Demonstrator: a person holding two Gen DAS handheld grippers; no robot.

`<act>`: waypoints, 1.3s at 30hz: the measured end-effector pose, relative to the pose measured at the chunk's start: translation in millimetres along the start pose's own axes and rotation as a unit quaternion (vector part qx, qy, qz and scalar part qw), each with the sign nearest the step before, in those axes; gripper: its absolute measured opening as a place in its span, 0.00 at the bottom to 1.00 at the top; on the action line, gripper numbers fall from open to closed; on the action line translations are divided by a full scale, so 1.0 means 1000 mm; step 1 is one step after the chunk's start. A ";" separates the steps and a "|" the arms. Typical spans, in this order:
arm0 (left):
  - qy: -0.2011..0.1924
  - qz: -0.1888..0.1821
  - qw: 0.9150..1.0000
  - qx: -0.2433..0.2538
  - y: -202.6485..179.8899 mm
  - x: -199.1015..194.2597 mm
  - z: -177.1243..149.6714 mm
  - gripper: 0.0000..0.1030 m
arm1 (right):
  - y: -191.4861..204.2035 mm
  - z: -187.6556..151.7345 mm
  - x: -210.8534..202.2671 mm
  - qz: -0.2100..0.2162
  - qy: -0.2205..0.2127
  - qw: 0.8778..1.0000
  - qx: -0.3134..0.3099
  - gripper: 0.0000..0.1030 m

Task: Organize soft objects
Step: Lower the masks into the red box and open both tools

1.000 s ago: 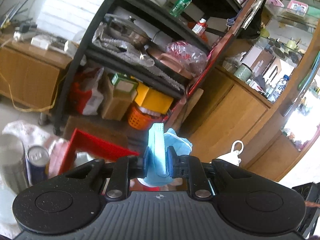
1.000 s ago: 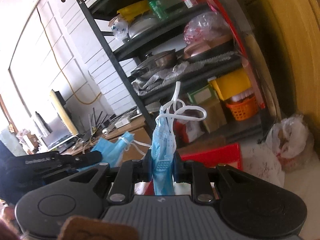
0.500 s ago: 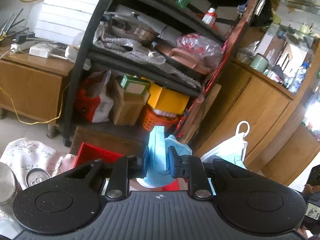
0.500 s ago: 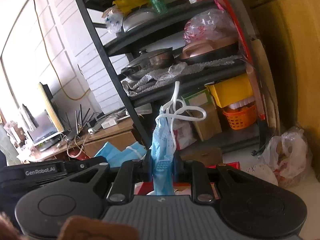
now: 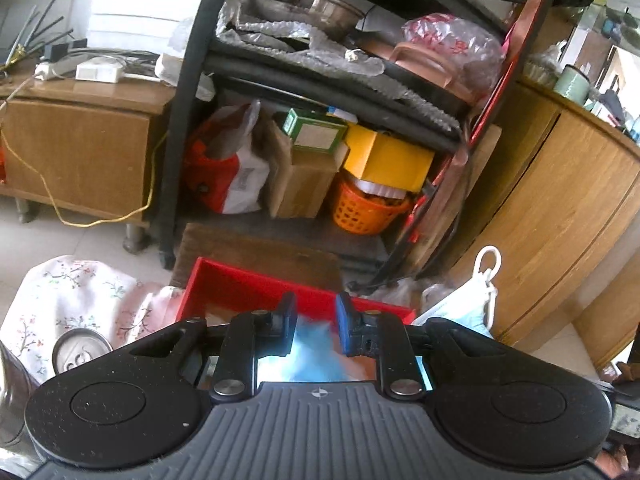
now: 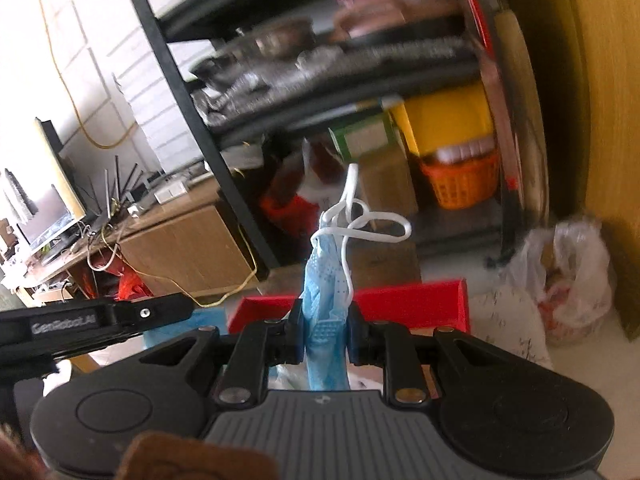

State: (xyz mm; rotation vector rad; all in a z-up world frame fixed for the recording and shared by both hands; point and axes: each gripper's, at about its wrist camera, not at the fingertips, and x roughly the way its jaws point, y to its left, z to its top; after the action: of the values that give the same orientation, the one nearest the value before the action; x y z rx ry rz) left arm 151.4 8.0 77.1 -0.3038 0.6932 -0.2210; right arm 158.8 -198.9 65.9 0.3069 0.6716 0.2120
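Note:
My left gripper point(image 5: 316, 308) hovers over the near rim of a red box point(image 5: 248, 284). Its jaws are opening, and a blue face mask point(image 5: 312, 348) sits low and blurred between them, below the pads point(image 5: 289, 316), which do not press on it. My right gripper point(image 6: 324, 320) is shut on a second blue face mask point(image 6: 322, 280), folded upright with white ear loops point(image 6: 372, 224) sticking out on top. It hangs just before the red box point(image 6: 412, 300). That second mask point(image 5: 468, 304) also shows at the right of the left wrist view. In the right wrist view, my left gripper's body point(image 6: 100, 320) crosses at the left.
A black shelf rack point(image 5: 188, 120) stands behind the box, holding cartons, a yellow box and an orange basket point(image 5: 364, 212). A drink can point(image 5: 80, 354) and a floral cloth point(image 5: 80, 292) lie at the left. A wooden cabinet point(image 5: 560, 208) and a plastic bag point(image 6: 568, 276) are at the right.
Both grippers have come down and forward toward the red box. The left jaws have spread, and the mask between them has sunk lower. The right grip is unchanged.

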 end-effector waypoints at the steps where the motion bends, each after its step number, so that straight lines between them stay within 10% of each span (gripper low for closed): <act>1: -0.001 0.003 1.000 0.000 0.001 0.002 0.000 0.21 | -0.001 0.000 0.004 -0.004 0.005 1.000 -0.003 0.04; 4: 0.008 0.011 1.000 -0.002 0.005 0.010 -0.002 0.22 | -0.006 -0.002 0.011 -0.012 0.008 1.000 -0.003 0.29; 14: 0.021 0.007 1.000 0.014 -0.002 -0.001 -0.007 0.47 | -0.005 -0.004 -0.001 -0.020 0.017 1.000 -0.003 0.36; 39: 0.047 0.029 0.998 0.038 -0.011 -0.020 -0.038 0.53 | -0.004 -0.023 -0.039 -0.048 0.023 0.998 -0.025 0.41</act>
State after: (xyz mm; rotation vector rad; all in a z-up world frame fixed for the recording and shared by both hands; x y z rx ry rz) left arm 110.4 -3.4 65.6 -0.2022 0.7832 -0.2069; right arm 114.6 -208.7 70.0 0.2213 0.7235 0.1455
